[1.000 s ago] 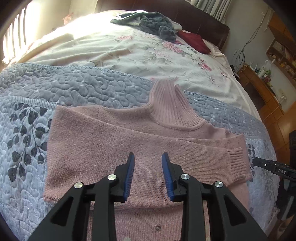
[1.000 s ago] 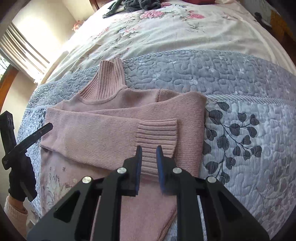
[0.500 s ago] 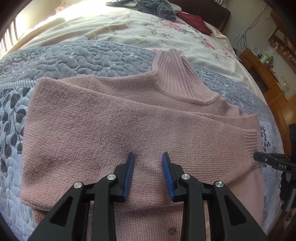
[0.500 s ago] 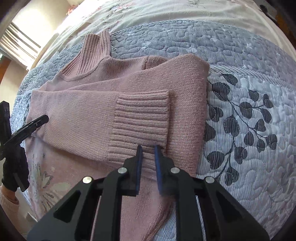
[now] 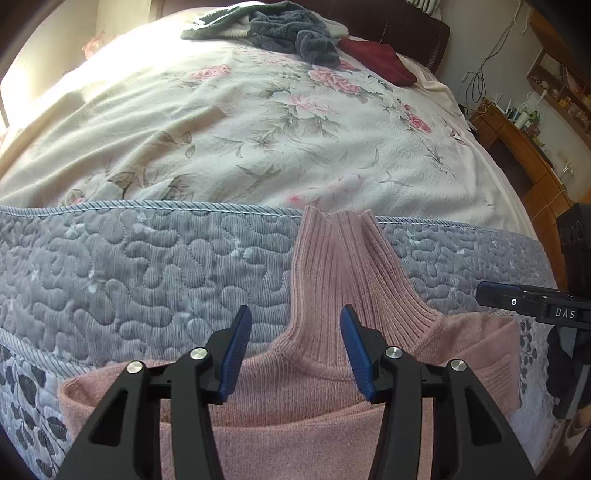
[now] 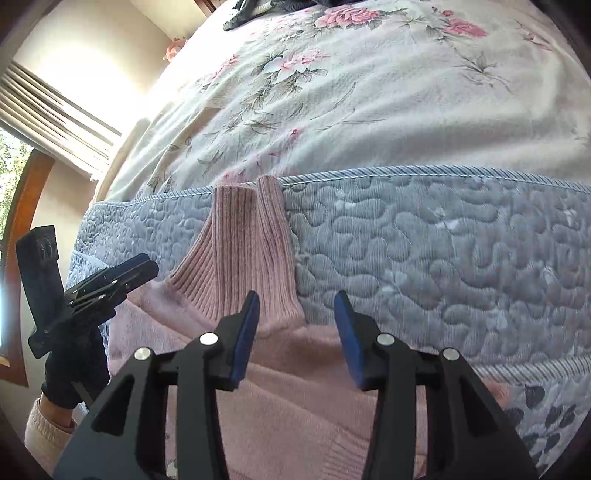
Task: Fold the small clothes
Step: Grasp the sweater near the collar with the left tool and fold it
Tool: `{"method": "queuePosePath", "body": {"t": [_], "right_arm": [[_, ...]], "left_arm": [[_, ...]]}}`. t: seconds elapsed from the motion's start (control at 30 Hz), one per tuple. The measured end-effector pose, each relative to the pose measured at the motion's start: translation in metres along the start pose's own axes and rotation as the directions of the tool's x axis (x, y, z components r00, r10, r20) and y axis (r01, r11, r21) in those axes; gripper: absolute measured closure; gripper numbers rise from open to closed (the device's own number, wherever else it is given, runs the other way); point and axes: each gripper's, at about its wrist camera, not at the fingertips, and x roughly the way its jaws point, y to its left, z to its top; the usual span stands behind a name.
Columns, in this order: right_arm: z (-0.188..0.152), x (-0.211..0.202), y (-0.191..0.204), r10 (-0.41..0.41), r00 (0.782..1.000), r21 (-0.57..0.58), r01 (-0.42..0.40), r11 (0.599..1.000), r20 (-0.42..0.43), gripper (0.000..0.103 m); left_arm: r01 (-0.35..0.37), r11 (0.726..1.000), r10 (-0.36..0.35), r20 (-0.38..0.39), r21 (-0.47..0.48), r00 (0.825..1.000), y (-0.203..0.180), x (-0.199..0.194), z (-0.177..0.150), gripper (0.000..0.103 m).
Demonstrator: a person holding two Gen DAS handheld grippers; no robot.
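Note:
A pink ribbed turtleneck sweater [image 5: 295,391] lies flat on the bed, its sleeves folded across the body. Its collar [image 5: 340,273] points away from me onto the quilt. My left gripper [image 5: 293,328] hovers open over the base of the collar, nothing between its blue pads. My right gripper [image 6: 297,317] is open too, over the sweater [image 6: 295,369] at the right shoulder beside the collar [image 6: 240,251]. Each gripper shows in the other's view: the right gripper [image 5: 498,295] at the far right, the left gripper [image 6: 140,269] at the left, held by a gloved hand [image 6: 74,373].
A blue-grey quilt [image 5: 147,266] lies under the sweater, with a floral blanket [image 5: 221,122] beyond it. Grey clothes [image 5: 295,33] and a dark red cloth [image 5: 376,59] lie by the headboard. Wooden furniture [image 5: 524,158] stands right of the bed, a window [image 6: 22,206] to the left.
Both grippers have moved forward from the folded sleeves up to the collar end. Their jaws have spread wider, the right one from a narrow gap.

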Motion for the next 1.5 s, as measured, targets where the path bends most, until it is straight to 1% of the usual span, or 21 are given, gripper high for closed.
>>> {"method": "queuePosePath", "body": {"t": [0.1, 0.17, 0.23, 0.3, 0.4, 0.43, 0.47, 0.5, 0.53, 0.57, 0.63, 0.7, 0.8, 0.87, 1.03, 1.1, 1.17, 1.2, 1.37, 1.43, 1.5], "right_arm": [[0.020, 0.029, 0.009, -0.003, 1.000, -0.031, 0.003, 1.000, -0.018, 0.060], [0.028, 0.045, 0.013, 0.025, 0.999, -0.031, -0.026, 0.999, -0.020, 0.060], [0.034, 0.058, 0.015, 0.033, 0.999, -0.025, -0.034, 0.999, -0.019, 0.060], [0.040, 0.071, 0.016, 0.018, 1.000, -0.027, -0.019, 0.999, -0.025, 0.057], [0.044, 0.087, 0.017, -0.022, 0.999, -0.044, 0.020, 0.999, -0.041, 0.057], [0.046, 0.090, 0.018, -0.028, 0.999, -0.052, 0.026, 0.998, -0.031, 0.063], [0.046, 0.090, 0.019, -0.028, 0.999, -0.062, 0.026, 0.998, -0.020, 0.072], [0.047, 0.090, 0.019, -0.006, 1.000, -0.067, 0.005, 0.998, -0.022, 0.092], [0.047, 0.087, 0.019, 0.005, 1.000, -0.063, -0.006, 0.998, -0.019, 0.091], [0.047, 0.083, 0.019, 0.008, 1.000, -0.067, -0.008, 0.998, -0.003, 0.092], [0.043, 0.067, 0.020, 0.025, 0.999, -0.080, -0.023, 0.997, 0.033, 0.092], [0.038, 0.044, 0.019, 0.080, 0.993, -0.082, -0.073, 0.994, 0.082, 0.092], [0.019, 0.004, 0.024, 0.151, 0.978, -0.143, -0.130, 0.981, 0.147, 0.092], [0.002, -0.017, 0.029, 0.180, 0.968, -0.188, -0.147, 0.971, 0.175, 0.092], [-0.047, -0.048, 0.042, 0.235, 0.953, -0.267, -0.180, 0.947, 0.190, 0.092], [-0.068, -0.053, 0.047, 0.232, 0.956, -0.297, -0.172, 0.939, 0.181, 0.092], [-0.091, -0.055, 0.053, 0.207, 0.964, -0.335, -0.142, 0.931, 0.166, 0.092], [-0.103, -0.054, 0.055, 0.189, 0.970, -0.354, -0.124, 0.927, 0.154, 0.092], [-0.149, -0.029, 0.059, 0.086, 0.995, -0.403, -0.057, 0.913, 0.053, 0.092], [-0.165, -0.022, 0.055, 0.055, 0.998, -0.405, -0.044, 0.913, 0.017, 0.087], [-0.177, -0.023, 0.049, 0.058, 0.998, -0.377, -0.057, 0.924, -0.009, 0.087]], "left_arm": [[0.000, 1.000, 0.000, -0.029, 0.000, 1.000, 0.001, 0.027, 0.010, 0.053], [0.019, 1.000, -0.019, -0.043, 0.000, 0.999, 0.002, 0.042, 0.012, 0.053], [0.020, 1.000, -0.020, -0.059, 0.004, 0.998, 0.002, 0.057, 0.014, 0.053], [0.019, 1.000, -0.018, -0.071, 0.012, 0.997, 0.003, 0.068, 0.015, 0.053], [0.026, 0.999, -0.025, -0.065, 0.019, 0.998, 0.003, 0.076, 0.019, 0.054], [0.029, 0.999, -0.028, -0.063, 0.019, 0.998, 0.002, 0.076, 0.020, 0.055], [0.026, 0.999, -0.025, -0.059, 0.026, 0.998, 0.002, 0.077, 0.021, 0.070], [0.026, 0.999, -0.024, -0.064, 0.036, 0.998, 0.001, 0.078, 0.023, 0.091], [0.058, 0.998, -0.055, -0.081, 0.032, 0.995, 0.000, 0.079, 0.023, 0.094], [0.070, 0.997, -0.068, -0.081, 0.025, 0.994, 0.000, 0.078, 0.023, 0.094], [0.091, 0.995, -0.089, -0.045, 0.036, 0.995, -0.003, 0.069, 0.023, 0.095], [0.126, 0.991, -0.127, 0.016, 0.032, 0.992, -0.005, 0.049, 0.020, 0.095], [0.182, 0.981, -0.189, 0.130, 0.066, 0.973, -0.010, 0.006, 0.011, 0.095], [0.198, 0.974, -0.215, 0.178, 0.113, 0.960, -0.013, -0.018, 0.000, 0.095], [0.244, 0.954, -0.280, 0.223, 0.175, 0.934, -0.016, -0.058, -0.045, 0.095], [0.255, 0.950, -0.292, 0.226, 0.178, 0.929, -0.013, -0.069, -0.064, 0.095], [0.252, 0.951, -0.288, 0.221, 0.178, 0.932, -0.008, -0.074, -0.084, 0.095], [0.246, 0.953, -0.281, 0.211, 0.177, 0.936, -0.005, -0.074, -0.093, 0.095], [0.213, 0.964, -0.232, 0.113, 0.162, 0.966, 0.008, -0.060, -0.133, 0.095], [0.205, 0.967, -0.217, 0.069, 0.150, 0.974, 0.013, -0.058, -0.151, 0.095], [0.216, 0.968, -0.222, 0.040, 0.124, 0.974, 0.020, -0.060, -0.164, 0.095]]}}
